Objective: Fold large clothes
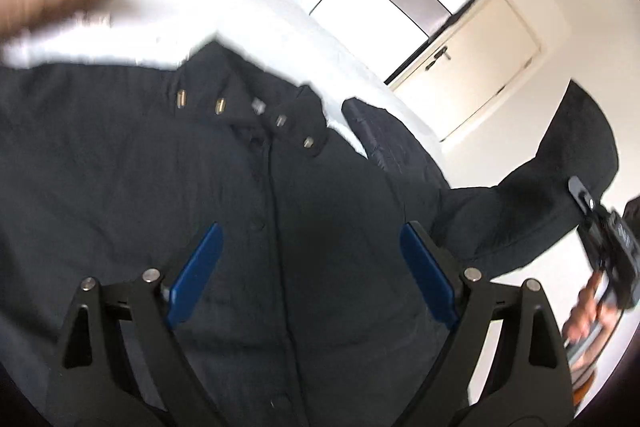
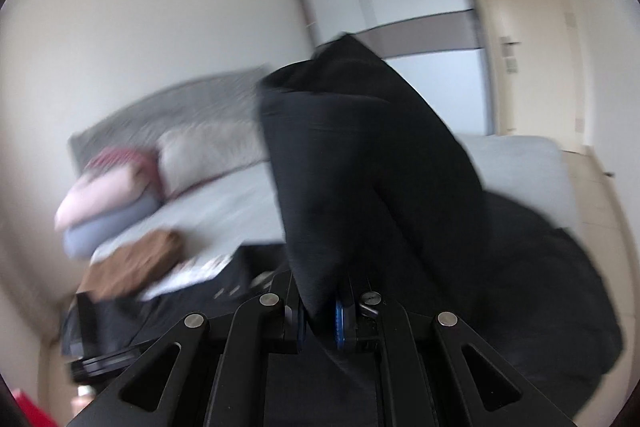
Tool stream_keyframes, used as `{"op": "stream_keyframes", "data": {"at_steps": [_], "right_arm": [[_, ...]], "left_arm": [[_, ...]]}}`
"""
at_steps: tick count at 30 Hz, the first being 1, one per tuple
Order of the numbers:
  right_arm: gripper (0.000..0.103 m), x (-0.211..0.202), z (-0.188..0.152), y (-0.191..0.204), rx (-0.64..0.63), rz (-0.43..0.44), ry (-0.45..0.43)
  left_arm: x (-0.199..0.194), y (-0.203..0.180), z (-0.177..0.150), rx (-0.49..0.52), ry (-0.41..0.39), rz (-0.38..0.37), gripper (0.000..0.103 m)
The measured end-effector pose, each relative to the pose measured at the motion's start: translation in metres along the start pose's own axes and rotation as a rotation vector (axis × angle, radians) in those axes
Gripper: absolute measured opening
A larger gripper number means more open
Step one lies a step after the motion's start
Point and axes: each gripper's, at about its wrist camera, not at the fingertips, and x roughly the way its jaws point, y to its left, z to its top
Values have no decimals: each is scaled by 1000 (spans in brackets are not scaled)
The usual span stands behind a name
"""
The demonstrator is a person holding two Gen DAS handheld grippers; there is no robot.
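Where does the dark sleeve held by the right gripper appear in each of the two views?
Left wrist view: the dark sleeve rises at the right edge, beside the right gripper.
Right wrist view: the sleeve fills the centre, pinched between the fingers at the bottom.
Shared landmark: the white bed.

White bed (image 1: 224, 11), dark jacket (image 1: 160, 187) spread on it, pillows (image 2: 212, 147), brown garment (image 2: 136, 263)

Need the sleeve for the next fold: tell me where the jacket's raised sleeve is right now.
The sleeve is pinched in the shut right gripper, lifted above the bed; in the left wrist view it hangs at far right, beside the jacket.
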Motion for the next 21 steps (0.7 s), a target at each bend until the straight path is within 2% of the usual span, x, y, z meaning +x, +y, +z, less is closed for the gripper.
{"op": "stream_keyframes", "data": {"at_steps": [4, 5, 7, 8, 9, 10, 12, 14, 15, 18, 19, 21], "right_arm": [[10, 54, -33, 64, -105, 97, 117], [10, 71, -44, 79, -131, 117, 150], [10, 99, -63, 103, -165, 151, 200], [14, 108, -77, 112, -177, 170, 227], [17, 122, -88, 120, -187, 186, 258], [19, 137, -100, 127, -200, 204, 302], [33, 161, -120, 132, -200, 252, 406], [42, 174, -135, 134, -189, 312, 510], [43, 174, -138, 132, -176, 360, 543], [49, 160, -130, 113, -154, 398, 529], [51, 151, -128, 104, -159, 384, 502], [58, 142, -106, 73, -165, 276, 419]], "left_arm": [[20, 63, -14, -91, 11, -77, 88], [22, 75, -10, -125, 33, -84, 77], [13, 87, -2, -189, 23, -145, 77], [3, 94, -1, -207, -27, -192, 77], [-3, 99, -1, -219, -58, -198, 77], [-6, 106, -1, -242, -71, -208, 77], [-7, 117, -1, -286, -68, -252, 77], [-7, 118, -2, -300, -73, -265, 77], [-7, 116, -2, -293, -70, -259, 77], [-3, 105, -5, -235, -46, -184, 77], [0, 97, -5, -192, -27, -126, 77], [7, 80, -8, -95, 9, 3, 77]]}}
